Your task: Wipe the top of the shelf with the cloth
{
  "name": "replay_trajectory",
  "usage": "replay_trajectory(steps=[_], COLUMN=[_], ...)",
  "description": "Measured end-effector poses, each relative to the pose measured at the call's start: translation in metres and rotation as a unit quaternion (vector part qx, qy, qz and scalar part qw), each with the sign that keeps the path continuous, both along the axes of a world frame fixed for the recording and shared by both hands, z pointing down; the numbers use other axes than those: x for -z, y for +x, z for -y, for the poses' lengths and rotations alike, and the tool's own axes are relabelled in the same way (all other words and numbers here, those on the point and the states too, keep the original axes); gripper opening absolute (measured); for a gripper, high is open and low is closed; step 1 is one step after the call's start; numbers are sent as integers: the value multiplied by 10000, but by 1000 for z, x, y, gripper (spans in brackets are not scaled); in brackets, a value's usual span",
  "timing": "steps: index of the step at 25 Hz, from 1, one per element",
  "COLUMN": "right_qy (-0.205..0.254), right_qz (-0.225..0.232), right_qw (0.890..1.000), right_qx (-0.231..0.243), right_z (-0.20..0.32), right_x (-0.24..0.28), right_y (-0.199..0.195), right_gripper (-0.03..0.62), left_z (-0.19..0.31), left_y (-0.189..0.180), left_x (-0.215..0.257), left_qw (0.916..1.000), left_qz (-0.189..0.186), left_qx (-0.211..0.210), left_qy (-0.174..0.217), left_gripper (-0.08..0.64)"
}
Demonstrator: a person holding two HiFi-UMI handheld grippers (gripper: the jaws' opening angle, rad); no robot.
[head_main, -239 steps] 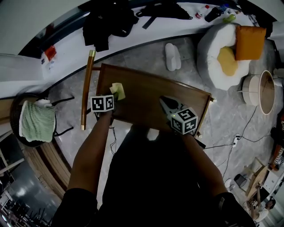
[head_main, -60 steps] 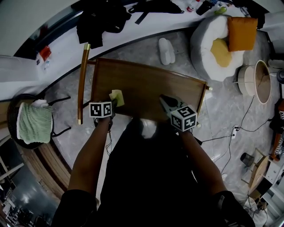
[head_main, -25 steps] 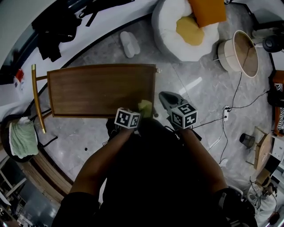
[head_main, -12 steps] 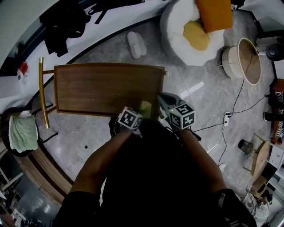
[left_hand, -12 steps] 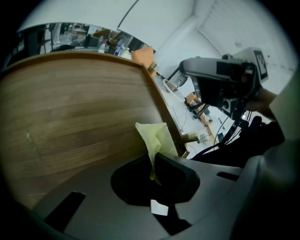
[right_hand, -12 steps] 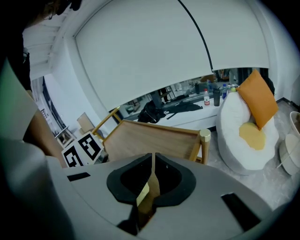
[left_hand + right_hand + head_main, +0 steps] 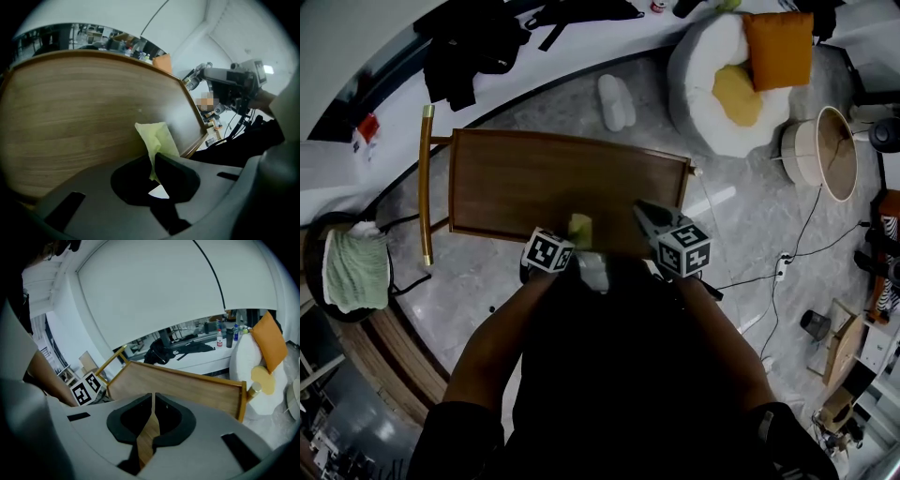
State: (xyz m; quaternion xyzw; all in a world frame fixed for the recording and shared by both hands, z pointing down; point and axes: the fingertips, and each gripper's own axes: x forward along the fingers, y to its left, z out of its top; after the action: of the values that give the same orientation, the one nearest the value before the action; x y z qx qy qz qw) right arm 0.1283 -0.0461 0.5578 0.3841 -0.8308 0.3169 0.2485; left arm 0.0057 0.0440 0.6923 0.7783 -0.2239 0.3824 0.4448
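Note:
The shelf's brown wooden top (image 7: pixel 553 183) lies below me, seen also in the left gripper view as the wooden top (image 7: pixel 79 112) and in the right gripper view as the wooden top (image 7: pixel 178 385). A yellow-green cloth (image 7: pixel 579 226) rests on its near edge. My left gripper (image 7: pixel 570 242) is shut on the cloth (image 7: pixel 157 140), which sticks out ahead of its jaws onto the wood. My right gripper (image 7: pixel 648 218) hovers over the near right part of the top, jaws shut with nothing between them (image 7: pixel 153 405).
A gold bar (image 7: pixel 424 183) runs along the shelf's left end. A white beanbag (image 7: pixel 722 84) with an orange cushion (image 7: pixel 778 49) sits at the far right, a round basket (image 7: pixel 830 150) beyond it. A green towel (image 7: pixel 354 267) lies on a chair at left. White slippers (image 7: pixel 615 101) rest on the floor behind.
The left gripper has slid the cloth leftward along the shelf's near edge, back from the right end. The right gripper has held its place over the near right part.

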Motion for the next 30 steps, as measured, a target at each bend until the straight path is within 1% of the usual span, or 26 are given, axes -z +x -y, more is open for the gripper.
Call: replay_trajectory(steps=[4, 7, 10, 13, 15, 16, 18, 20, 21, 22, 23, 25, 27, 28, 30], right_qy=[-10, -5, 11, 2, 6, 8, 3, 1, 4, 11, 23, 58, 113, 154, 285], right_qz=[21, 45, 69, 125, 138, 138, 132, 118, 113, 107, 98, 79, 82, 90, 123], right_qw=[9998, 9993, 9985, 9979, 9974, 9972, 9968, 9966, 9965, 9966, 9967, 9973, 9980, 9982, 9984], right_qx=[213, 369, 534, 639, 705, 736, 783, 816, 824, 823, 808, 732, 622, 567, 482], right_z=[7, 14, 19, 20, 20, 19, 18, 18, 18, 17, 17, 17, 19, 21, 24], right_x=[-3, -5, -8, -10, -11, -11, -12, -13, -13, -13, -13, -11, -8, -5, 5], right_y=[-43, -73, -104, -130, -143, -149, -156, -161, -162, -163, -163, -161, -159, -157, -150], right_gripper=[29, 29, 29, 29, 29, 29, 29, 29, 29, 29, 29, 29, 29, 29, 29], left_z=[12, 22, 32, 38, 43, 44, 46, 49, 50, 51, 51, 51, 52, 55, 65], left_y=[-70, -123, -177, -224, -251, -263, -282, -301, -310, -318, -321, -320, -319, -316, -299], left_x=[-7, -10, -15, -19, -20, -21, -22, -23, -23, -23, -24, -25, -23, -19, -1], left_qw=[9990, 9964, 9914, 9842, 9765, 9712, 9579, 9423, 9356, 9314, 9303, 9321, 9348, 9380, 9465], left_qz=[218, 397, 590, 816, 948, 974, 982, 1100, 1190, 1266, 1316, 1348, 1276, 1156, 699], left_qx=[394, 744, 1167, 1569, 1936, 2173, 2697, 3161, 3323, 3409, 3419, 3359, 3308, 3258, 3097], left_qy=[-26, 2, 36, 74, 87, 71, 11, 41, 98, 147, 170, 160, 192, 270, 587], left_gripper=[28, 28, 28, 28, 28, 28, 28, 29, 28, 28, 28, 28, 28, 28, 28])
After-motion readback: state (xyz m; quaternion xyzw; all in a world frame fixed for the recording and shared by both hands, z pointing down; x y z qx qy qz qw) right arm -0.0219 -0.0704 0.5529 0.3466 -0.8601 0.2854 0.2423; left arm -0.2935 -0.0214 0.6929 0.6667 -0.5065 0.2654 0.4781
